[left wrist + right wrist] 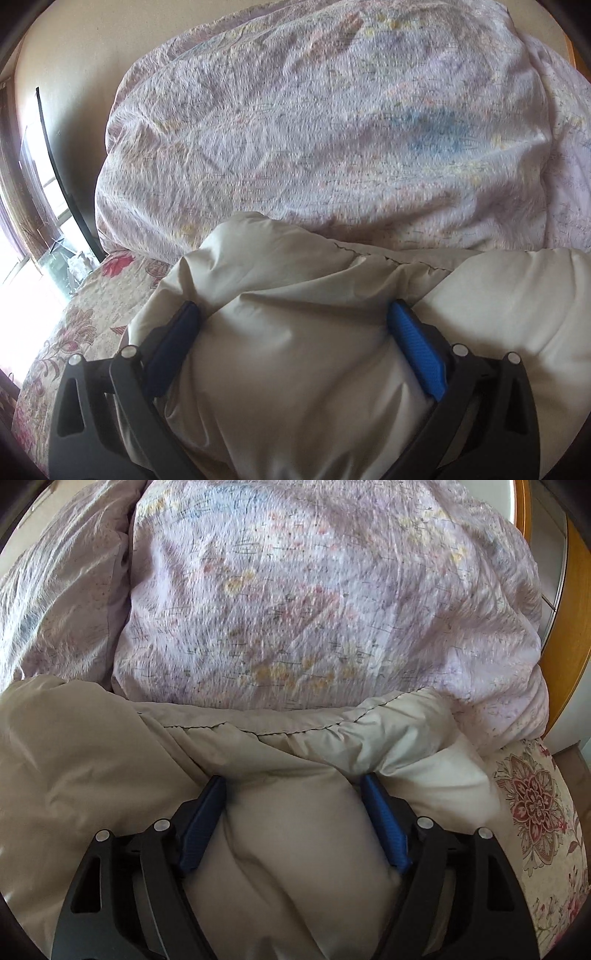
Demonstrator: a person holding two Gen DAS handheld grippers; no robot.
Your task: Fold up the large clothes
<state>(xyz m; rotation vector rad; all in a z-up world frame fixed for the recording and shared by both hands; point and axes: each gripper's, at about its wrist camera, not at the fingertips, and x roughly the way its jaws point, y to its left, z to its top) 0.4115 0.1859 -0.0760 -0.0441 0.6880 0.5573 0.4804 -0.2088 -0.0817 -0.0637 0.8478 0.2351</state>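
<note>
**Padded beige garment gripped by both tools on a bed**

The beige padded garment (295, 332) (288, 849) lies bunched at the near edge of the bed, its stitched seam running across just ahead of the fingertips. A thick fold bulges between the blue pads (417, 350) of the left gripper (291, 310), whose jaws stand wide and press into the cloth on both sides. The right gripper (293, 779) likewise stands wide apart, its blue pads (384, 823) clamped on a puffed fold. Beyond the garment, touching it, rises a heaped lilac patterned quilt (314, 129) (314, 602). A floral bedspread (92, 314) (535, 805) shows at the sides.
</note>
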